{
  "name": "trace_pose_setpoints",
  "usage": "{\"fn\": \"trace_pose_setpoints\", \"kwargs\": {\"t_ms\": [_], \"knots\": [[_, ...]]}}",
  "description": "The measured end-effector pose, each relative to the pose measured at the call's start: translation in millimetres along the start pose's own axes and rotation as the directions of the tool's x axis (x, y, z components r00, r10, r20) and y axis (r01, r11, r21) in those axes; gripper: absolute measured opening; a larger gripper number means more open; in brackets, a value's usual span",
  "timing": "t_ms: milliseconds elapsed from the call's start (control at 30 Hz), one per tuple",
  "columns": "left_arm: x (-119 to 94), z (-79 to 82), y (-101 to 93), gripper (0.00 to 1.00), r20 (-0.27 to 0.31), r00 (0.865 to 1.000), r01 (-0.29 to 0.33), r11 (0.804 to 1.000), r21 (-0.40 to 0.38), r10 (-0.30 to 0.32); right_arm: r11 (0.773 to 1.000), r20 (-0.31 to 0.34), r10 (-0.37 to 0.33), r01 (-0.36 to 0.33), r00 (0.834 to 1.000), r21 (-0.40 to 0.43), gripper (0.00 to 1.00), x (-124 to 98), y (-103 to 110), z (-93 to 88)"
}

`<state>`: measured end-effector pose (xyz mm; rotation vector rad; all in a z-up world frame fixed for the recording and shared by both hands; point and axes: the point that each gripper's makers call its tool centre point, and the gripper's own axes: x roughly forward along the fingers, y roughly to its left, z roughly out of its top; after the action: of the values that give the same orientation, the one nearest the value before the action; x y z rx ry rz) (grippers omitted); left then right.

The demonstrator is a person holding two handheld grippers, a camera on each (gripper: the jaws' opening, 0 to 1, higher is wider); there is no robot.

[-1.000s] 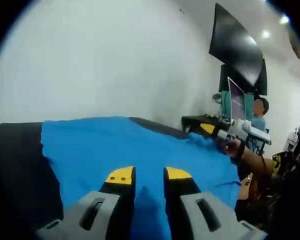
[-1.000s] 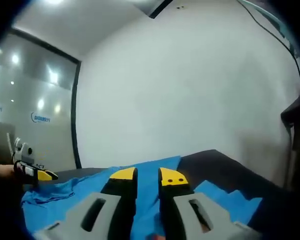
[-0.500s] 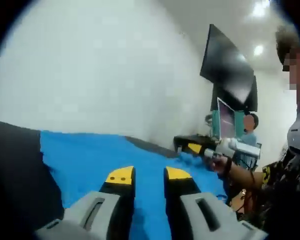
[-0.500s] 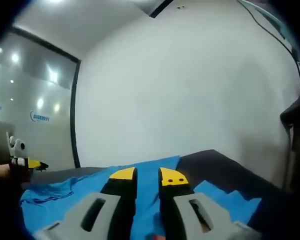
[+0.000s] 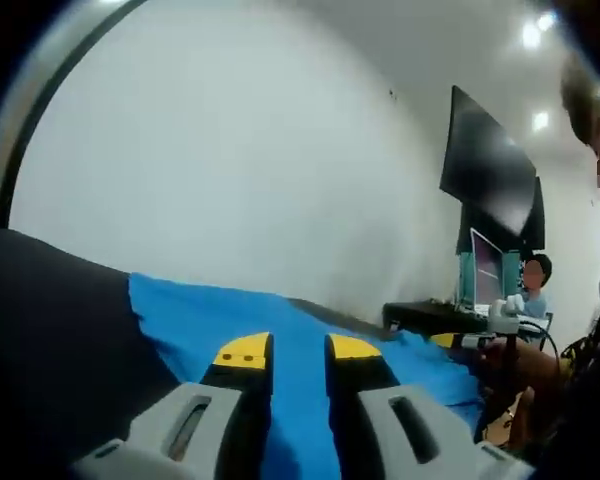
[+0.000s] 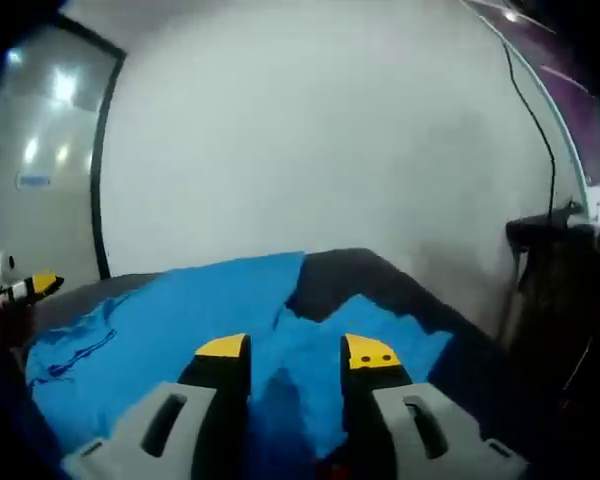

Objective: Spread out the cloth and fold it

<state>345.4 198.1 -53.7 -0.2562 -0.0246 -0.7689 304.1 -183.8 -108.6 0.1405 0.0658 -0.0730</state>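
The blue cloth lies spread over a dark surface that stands against a white wall. In the left gripper view the left gripper hangs low over the cloth, its yellow-tipped fingers standing close together with blue fabric showing in the narrow gap; whether they pinch it cannot be told. In the right gripper view the right gripper hovers with its fingers parted and nothing clamped between them, the cloth beneath. A black screen hangs on the far wall.
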Motion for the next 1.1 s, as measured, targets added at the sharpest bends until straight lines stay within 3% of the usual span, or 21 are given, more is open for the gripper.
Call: {"fn": "trace_pose_setpoints", "kwargs": {"t_ms": [67,100,167,267,333,467,567,700,767,800,833,933,1100], "knots": [[-3,0.0,3.5,0.24,0.010,1.000,-0.010,1.000,-0.002,0.010,0.993,0.005,-0.089,0.089,0.996,-0.076,0.36,-7,-9,-3.4],[-4,0.2,7.0,0.24,0.015,1.000,-0.017,1.000,-0.014,0.017,0.986,0.041,-0.121,0.125,0.992,-0.113,0.37,-10,-12,1.3],[-7,-1.1,16.0,0.24,0.022,0.999,-0.043,0.997,-0.058,0.044,0.978,0.067,-0.158,0.166,0.985,-0.129,0.37,-10,-21,4.6],[-10,-2.5,21.4,0.24,0.031,0.998,-0.050,0.994,-0.092,0.053,0.970,0.059,-0.233,0.237,0.971,-0.055,0.43,-9,-41,3.7],[-11,-4.8,23.3,0.24,0.030,0.998,-0.057,0.994,-0.097,0.060,0.969,0.016,-0.247,0.247,0.969,-0.020,0.43,-3,-47,-4.9],[-12,-14.6,27.1,0.24,0.009,0.998,-0.068,0.993,-0.101,0.069,0.969,-0.018,-0.244,0.243,0.970,-0.038,0.42,1,-46,-16.0],[-14,-17.6,29.7,0.23,0.000,0.997,-0.079,0.992,-0.095,0.080,0.966,-0.033,-0.258,0.257,0.965,-0.033,0.40,1,-53,-14.1],[-17,-15.6,33.9,0.23,0.015,0.997,-0.077,0.989,-0.126,0.080,0.954,-0.083,-0.285,0.291,0.955,0.069,0.35,5,-62,-17.2],[-18,-16.4,34.2,0.23,0.014,0.997,-0.077,0.988,-0.131,0.080,0.949,-0.115,-0.239,0.257,0.964,0.183,0.35,15,-59,-21.8],[-18,-17.0,33.8,0.23,0.013,0.997,-0.075,0.989,-0.129,0.077,0.934,-0.141,-0.252,0.279,0.957,0.222,0.35,17,-65,-27.1],[-18,-17.8,32.9,0.23,0.011,0.997,-0.071,0.990,-0.125,0.073,0.935,-0.099,-0.282,0.297,0.954,0.196,0.31,19,-73,-19.7],[-19,-20.3,27.8,0.23,0.005,0.999,-0.052,0.993,-0.104,0.053,0.904,-0.118,-0.325,0.345,0.938,0.252,0.26,15,-84,-18.7],[-18,-21.3,26.2,0.23,0.003,0.999,-0.044,0.994,-0.097,0.044,0.907,-0.110,-0.350,0.366,0.930,0.210,0.26,16,-87,-22.8]]}}
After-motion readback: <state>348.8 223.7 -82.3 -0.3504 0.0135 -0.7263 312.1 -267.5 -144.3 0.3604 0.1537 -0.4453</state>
